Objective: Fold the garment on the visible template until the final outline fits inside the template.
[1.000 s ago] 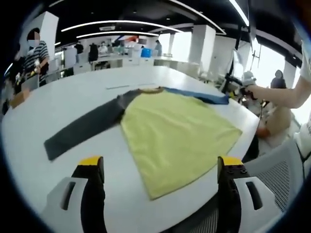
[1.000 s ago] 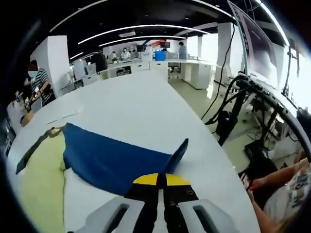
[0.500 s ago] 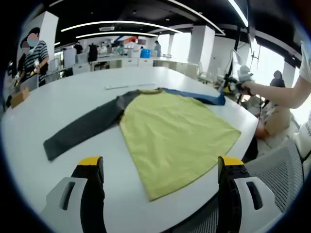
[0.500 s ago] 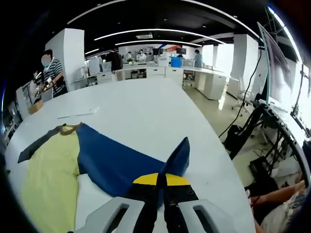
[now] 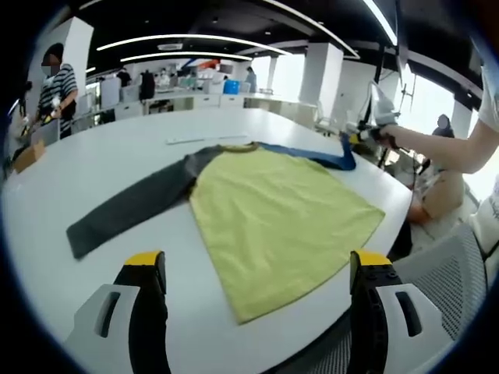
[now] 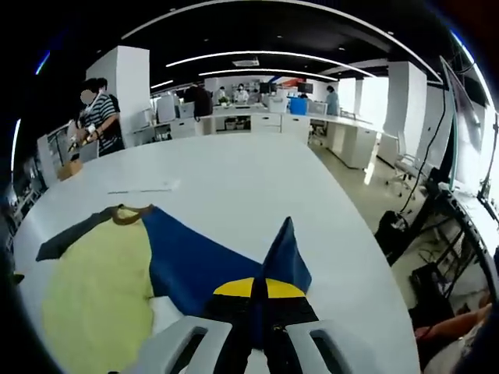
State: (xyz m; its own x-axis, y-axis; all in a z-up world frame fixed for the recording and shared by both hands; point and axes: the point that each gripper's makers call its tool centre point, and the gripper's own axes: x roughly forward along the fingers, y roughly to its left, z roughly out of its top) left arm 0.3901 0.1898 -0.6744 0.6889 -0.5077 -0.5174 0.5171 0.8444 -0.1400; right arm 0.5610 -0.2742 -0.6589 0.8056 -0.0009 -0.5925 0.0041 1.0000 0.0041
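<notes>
A long-sleeved shirt lies flat on the white table (image 5: pixel 101 167). Its body is yellow (image 5: pixel 281 206), one sleeve is grey (image 5: pixel 129 210) and the other sleeve is blue (image 5: pixel 312 154). My left gripper (image 5: pixel 257 265) hovers open over the table's near edge, short of the hem, with nothing between its jaws. My right gripper (image 6: pixel 257 290) is shut on the cuff of the blue sleeve (image 6: pixel 204 261), and the cuff stands up from the table. In the left gripper view the right gripper (image 5: pixel 366 131) shows at the far right of the shirt, held by a hand.
A thin pale strip (image 5: pixel 195 140) lies on the table beyond the collar. A grey mesh chair (image 5: pixel 440 284) stands by the table's near right edge. A person (image 5: pixel 54 82) stands at the far left by a brown box (image 5: pixel 27 156). Desks and cables lie behind.
My right gripper has raised the blue cuff and carried it a little inward toward the shirt body. My left gripper has stayed open and nearly still.
</notes>
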